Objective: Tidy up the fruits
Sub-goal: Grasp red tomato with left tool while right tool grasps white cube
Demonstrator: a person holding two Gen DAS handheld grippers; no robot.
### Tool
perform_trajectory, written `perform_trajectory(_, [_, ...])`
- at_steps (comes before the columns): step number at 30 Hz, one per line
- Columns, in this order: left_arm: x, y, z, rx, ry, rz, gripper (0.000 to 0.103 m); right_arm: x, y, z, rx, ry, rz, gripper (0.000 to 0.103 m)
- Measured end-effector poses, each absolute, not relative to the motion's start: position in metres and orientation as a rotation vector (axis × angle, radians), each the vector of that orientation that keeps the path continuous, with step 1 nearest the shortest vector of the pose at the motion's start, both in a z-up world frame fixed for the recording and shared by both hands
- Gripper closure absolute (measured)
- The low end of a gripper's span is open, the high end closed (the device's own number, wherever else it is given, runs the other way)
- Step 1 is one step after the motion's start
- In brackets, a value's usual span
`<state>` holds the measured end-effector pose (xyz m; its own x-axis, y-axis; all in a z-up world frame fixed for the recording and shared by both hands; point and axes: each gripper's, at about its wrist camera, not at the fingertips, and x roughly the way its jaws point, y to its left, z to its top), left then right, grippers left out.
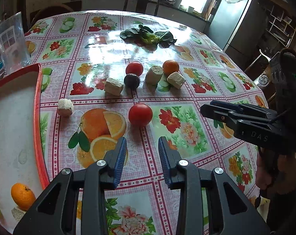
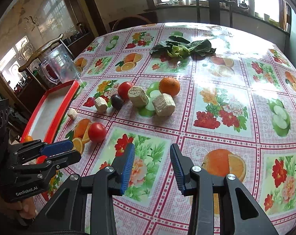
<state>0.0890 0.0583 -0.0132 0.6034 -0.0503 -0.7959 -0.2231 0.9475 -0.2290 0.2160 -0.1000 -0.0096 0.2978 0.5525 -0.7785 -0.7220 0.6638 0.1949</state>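
A near red tomato (image 1: 140,114) (image 2: 97,132) lies on the tablecloth just ahead of my open, empty left gripper (image 1: 142,146). Farther back are a second tomato (image 1: 134,68) (image 2: 124,90), a dark plum (image 1: 131,80) (image 2: 117,101) and an orange (image 1: 170,67) (image 2: 169,86). A red-rimmed white tray (image 1: 38,105) (image 2: 56,109) at the left holds an orange (image 1: 22,195). My right gripper (image 2: 152,152) is open and empty over the cloth; it also shows in the left wrist view (image 1: 204,110).
Several beige pressed blocks (image 1: 113,86) (image 2: 163,104) lie among the fruit, and a small round one (image 1: 65,107) sits by the tray. Leafy greens (image 1: 148,36) (image 2: 184,48) lie at the back. A clear plastic jug (image 1: 10,43) (image 2: 60,64) stands behind the tray.
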Motion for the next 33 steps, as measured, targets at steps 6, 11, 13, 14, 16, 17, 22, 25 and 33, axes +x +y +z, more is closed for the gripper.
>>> perform_trajectory(6, [0.110,0.060,-0.019,-0.328,0.932,0.091,0.072,0.242,-0.081,-0.023,-0.242,0.960,0.825,0.064])
perform_trajectory(11, [0.128,0.063,-0.025,-0.298,0.940,0.114,0.072,0.262,-0.067,-0.030,-0.231,0.971,0.822,0.064])
perform_trajectory(13, [0.134,0.066,-0.028,-0.303,0.945,0.106,0.072,0.267,-0.061,-0.031,-0.229,0.975,0.821,0.064])
perform_trajectory(14, [0.136,0.067,-0.030,-0.309,0.945,0.096,0.072,0.268,-0.058,-0.032,-0.228,0.972,0.822,0.064])
perform_trajectory(16, [0.140,0.065,-0.033,-0.300,0.941,0.083,0.072,0.269,-0.054,-0.032,-0.232,0.958,0.820,0.064])
perform_trajectory(17, [0.141,0.062,-0.033,-0.280,0.932,0.084,0.072,0.269,-0.052,-0.032,-0.237,0.953,0.818,0.066])
perform_trajectory(22, [0.144,0.057,-0.034,-0.247,0.918,0.080,0.072,0.264,-0.054,-0.032,-0.246,0.938,0.812,0.072])
perform_trajectory(25, [0.142,0.058,-0.033,-0.256,0.919,0.076,0.073,0.256,-0.064,-0.030,-0.231,0.941,0.820,0.072])
perform_trajectory(33, [0.114,0.055,-0.028,-0.264,0.904,0.088,0.073,0.225,-0.088,-0.018,-0.181,0.938,0.850,0.072])
